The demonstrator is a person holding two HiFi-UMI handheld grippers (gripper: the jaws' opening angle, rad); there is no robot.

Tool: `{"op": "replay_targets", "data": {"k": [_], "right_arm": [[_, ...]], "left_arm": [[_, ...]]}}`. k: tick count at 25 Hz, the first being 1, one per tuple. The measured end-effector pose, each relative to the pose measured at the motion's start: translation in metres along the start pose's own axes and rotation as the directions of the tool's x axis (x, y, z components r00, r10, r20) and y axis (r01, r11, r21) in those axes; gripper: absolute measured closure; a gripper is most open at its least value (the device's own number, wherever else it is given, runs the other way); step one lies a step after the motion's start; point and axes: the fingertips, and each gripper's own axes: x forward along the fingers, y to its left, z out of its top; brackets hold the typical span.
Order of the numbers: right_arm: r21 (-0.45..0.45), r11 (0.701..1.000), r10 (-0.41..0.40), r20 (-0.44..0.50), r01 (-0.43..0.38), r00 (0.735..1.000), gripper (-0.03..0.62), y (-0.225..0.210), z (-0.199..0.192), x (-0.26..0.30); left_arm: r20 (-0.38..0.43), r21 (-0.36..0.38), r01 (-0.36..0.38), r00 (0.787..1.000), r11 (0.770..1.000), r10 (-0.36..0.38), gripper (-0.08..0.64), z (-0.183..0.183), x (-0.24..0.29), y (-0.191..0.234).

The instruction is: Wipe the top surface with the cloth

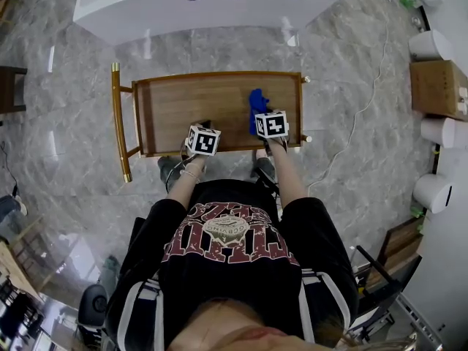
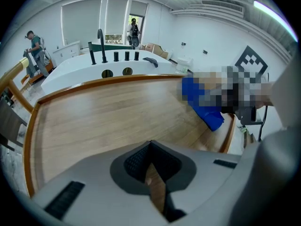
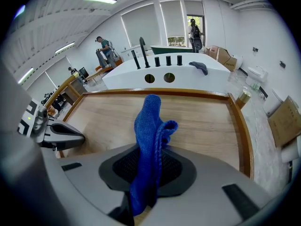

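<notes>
Cloth (image 3: 148, 121) pinched in right gripper (image 3: 146, 171) above wooden top (image 1: 190, 104).
Soft, light, probably floppy; best held bunched. Left gripper (image 2: 153, 173) closed, empty.

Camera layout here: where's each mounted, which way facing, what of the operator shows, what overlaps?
Head view: on the person's head, facing steeply down at the wooden top; shows torso, forearms, left gripper, right gripper.
Left gripper view: on the left gripper, facing along its empty, closed jaws across the top toward the white tub.
Right gripper view: on the right gripper, facing likewise; jaws clamp the blue cloth.
Shared: all three see the wooden top, cloth and tub.
</notes>
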Motion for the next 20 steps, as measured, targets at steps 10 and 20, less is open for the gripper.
{"op": "replay_targets", "data": {"k": [10,20], "right_arm": [[-0.072,0.995,0.062,-0.024,-0.064,0.998,0.505,0.045,0.009,0.018],[-0.128,0.984,0.121,-0.049,-0.126,0.992,0.504,0.081,0.024,0.033]], "left_arm": [[0.006,-0.017,0.008,1.000,1.000,-0.008,0.512,0.000,0.002,0.003],[0.009,-0.011,0.010,1.000,1.000,-0.010,0.512,0.006,0.004,0.004]]}}
